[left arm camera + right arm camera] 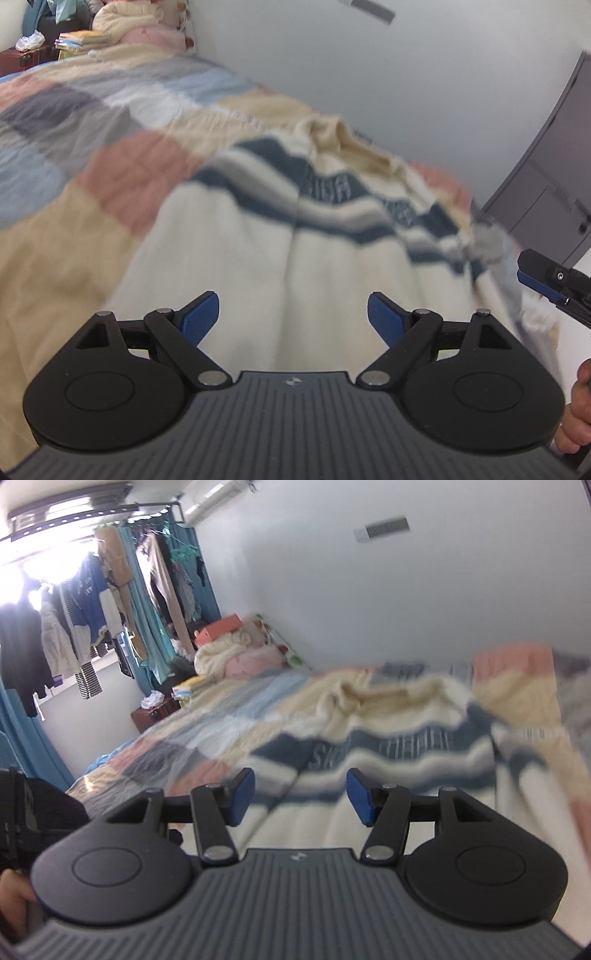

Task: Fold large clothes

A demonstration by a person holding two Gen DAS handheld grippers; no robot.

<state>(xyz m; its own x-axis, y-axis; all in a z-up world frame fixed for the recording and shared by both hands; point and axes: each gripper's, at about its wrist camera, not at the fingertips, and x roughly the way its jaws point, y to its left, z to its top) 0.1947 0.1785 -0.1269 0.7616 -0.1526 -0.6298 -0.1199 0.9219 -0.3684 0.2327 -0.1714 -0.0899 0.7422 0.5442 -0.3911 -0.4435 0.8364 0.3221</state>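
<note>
**Sweater laid out, folding barely begun**

A cream sweater [258, 258] with navy and grey chest stripes lies spread on the patchwork quilt [110, 122] — collar toward the wall, hem nearest the cameras. The left gripper [293, 317] hovers over the hem with its jaws wide apart and empty; the right gripper [300, 797] stands part-open, gripping nothing. No fold shows in the body — sleeves, sides and halving all look left to do.
</note>
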